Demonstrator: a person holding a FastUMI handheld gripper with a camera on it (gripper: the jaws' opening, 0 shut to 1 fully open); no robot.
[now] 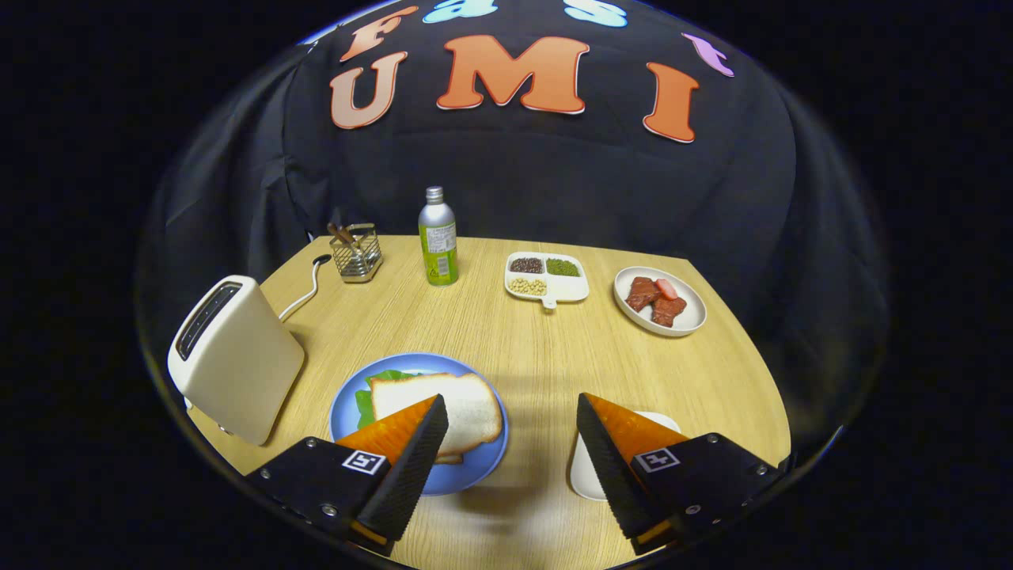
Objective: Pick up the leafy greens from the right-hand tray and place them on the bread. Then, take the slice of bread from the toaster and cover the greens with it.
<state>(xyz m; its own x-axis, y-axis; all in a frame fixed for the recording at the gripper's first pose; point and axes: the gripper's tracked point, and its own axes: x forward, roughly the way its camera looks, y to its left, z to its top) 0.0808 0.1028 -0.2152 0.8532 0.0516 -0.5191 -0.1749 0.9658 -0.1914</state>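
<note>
While our gripper (513,416) hovers above the wooden table (546,364) with its two fingers spread wide and nothing between them, we see bare tabletop in the gap. Under the left finger lies a blue plate (475,467), and on it the top slice of bread (467,404) covers the leafy greens (370,400), whose green edge sticks out on the toaster side; a bit of a lower slice shows under the top one. Behind the right finger we make out a white tray (584,475), mostly hidden, so we cannot tell what it holds. Just left of the plate stands the cream toaster (233,360), its cord (305,289) trailing back across the table. Farther on, we find a wire utensil holder (356,253), a green-labelled metal bottle (438,237), a divided white dish (563,291) with beans and seeds in its compartments, and an oval white plate (688,321) carrying pieces of red meat (655,299).
</note>
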